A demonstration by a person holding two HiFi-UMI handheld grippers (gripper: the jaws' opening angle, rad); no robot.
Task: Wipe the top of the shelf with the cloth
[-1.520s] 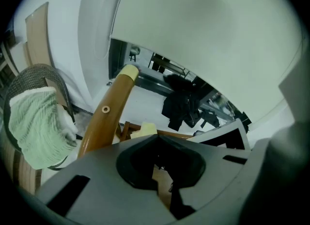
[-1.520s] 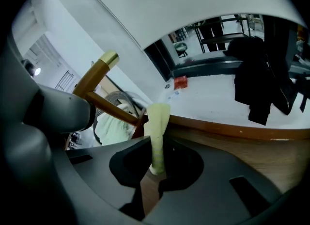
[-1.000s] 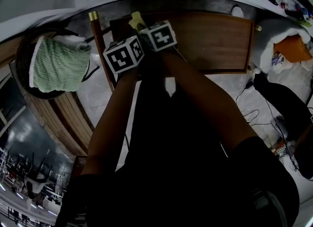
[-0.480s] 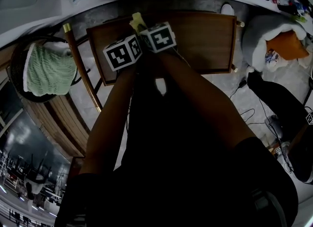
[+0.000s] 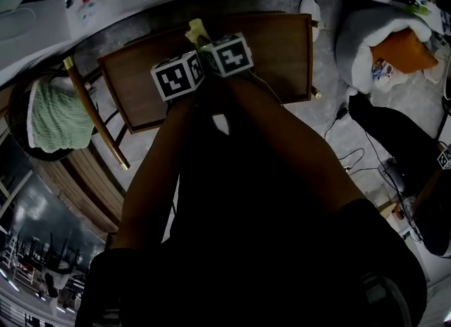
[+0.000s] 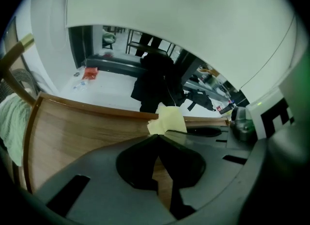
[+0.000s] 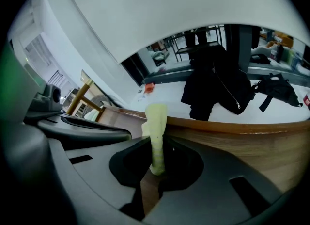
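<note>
Over the wooden shelf top (image 5: 282,58), near its far edge, the right gripper (image 7: 156,163) is clamped on a yellow cloth (image 7: 156,127). The left gripper (image 6: 157,139) sits closed tip to tip just beside it. The cloth looks light and limp, so it is probably best pinched on a bunched fold.

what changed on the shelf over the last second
The left gripper and right gripper slid the yellow cloth along the shelf top, from near its left end to about its middle. Unchanged: the grippers are side by side, and the right one is clamped on the cloth.
</note>
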